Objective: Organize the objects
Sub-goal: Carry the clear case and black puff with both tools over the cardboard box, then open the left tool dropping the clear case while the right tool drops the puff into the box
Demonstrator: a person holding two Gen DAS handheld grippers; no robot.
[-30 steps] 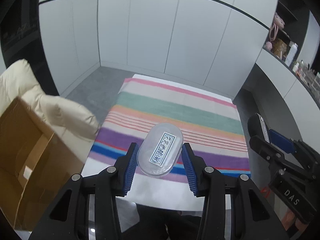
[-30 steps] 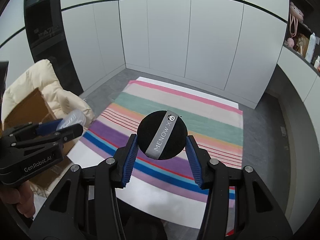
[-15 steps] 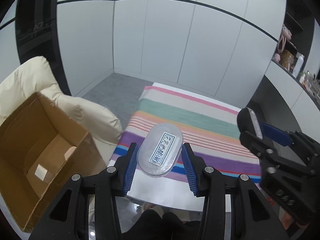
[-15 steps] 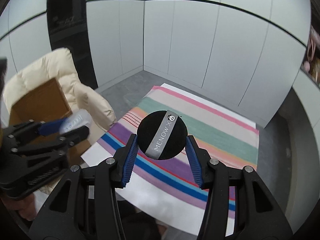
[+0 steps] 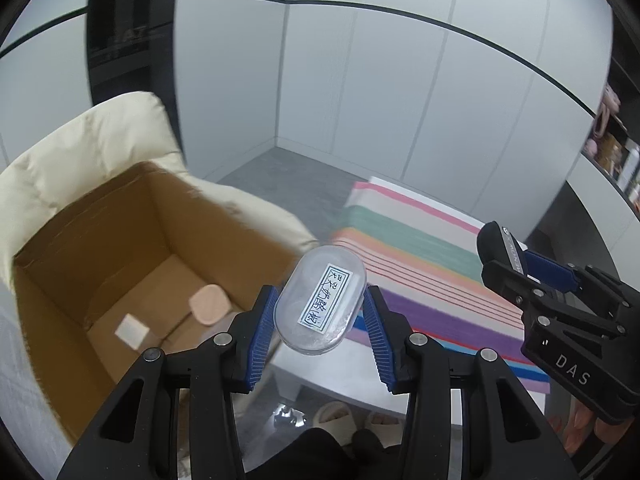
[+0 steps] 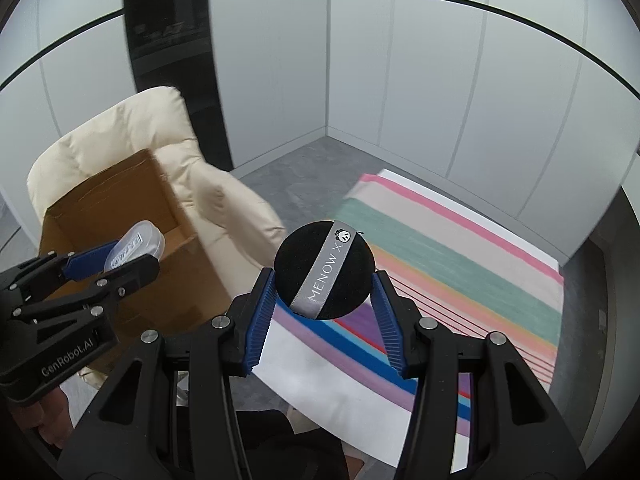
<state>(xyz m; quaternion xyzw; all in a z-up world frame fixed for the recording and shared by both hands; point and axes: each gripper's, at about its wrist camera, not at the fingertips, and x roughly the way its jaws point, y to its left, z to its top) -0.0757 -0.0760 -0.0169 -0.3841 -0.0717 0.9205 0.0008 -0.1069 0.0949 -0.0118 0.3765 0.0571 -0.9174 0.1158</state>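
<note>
I hold two sets of tongs above a striped desk (image 5: 420, 256). My left tongs (image 5: 320, 312) are clamped on a clear oval case (image 5: 320, 304) with a paper label, blue pads pressing its long sides. It looks like thin, rigid plastic: light, smooth and likely slippery, so I judge the curved waist the safest place to pinch, without squeezing hard enough to crack it. My right tongs (image 6: 324, 292) are closed on a round black puff (image 6: 324, 268) crossed by a grey ribbon. It looks soft, light and squashy, so an edge-to-edge grip should hold easily. Left of the desk, an open cardboard box (image 5: 120, 240) rests on a cream chair (image 5: 80, 148), with a pink pad (image 5: 209, 304) already inside.
</note>
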